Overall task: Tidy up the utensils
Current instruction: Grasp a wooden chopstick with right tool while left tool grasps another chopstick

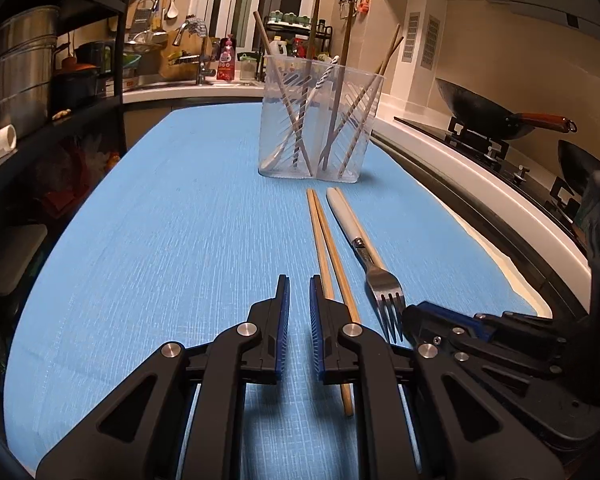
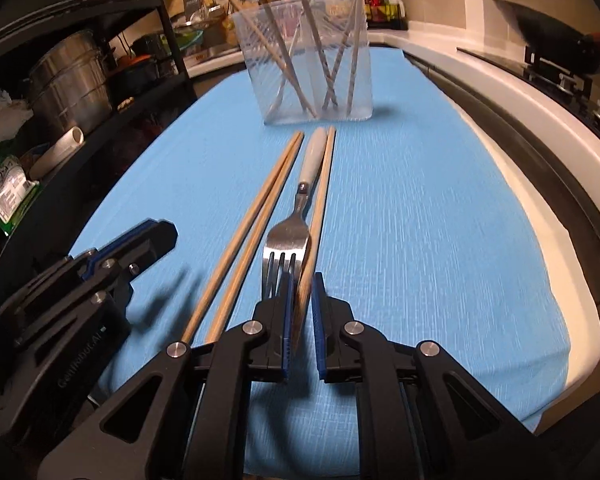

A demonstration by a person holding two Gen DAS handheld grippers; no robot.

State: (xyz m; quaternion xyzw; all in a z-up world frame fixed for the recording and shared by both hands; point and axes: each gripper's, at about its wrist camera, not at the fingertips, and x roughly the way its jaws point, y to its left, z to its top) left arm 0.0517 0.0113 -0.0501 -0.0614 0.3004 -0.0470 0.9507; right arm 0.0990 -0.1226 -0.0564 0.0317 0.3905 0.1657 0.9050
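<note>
fork [image 2: 290, 228]: white handle, steel tines | left jaws: narrowly apart | right jaws: around chopstick [image 2: 316, 216]

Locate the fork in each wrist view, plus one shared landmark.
Left wrist: fork right of centre, tines toward the camera, next to the right gripper.
Right wrist: fork at centre, tines just ahead of the right gripper, which has a chopstick between its fingers.
Shared landmark: clear holder past the fork's white handle.
</note>
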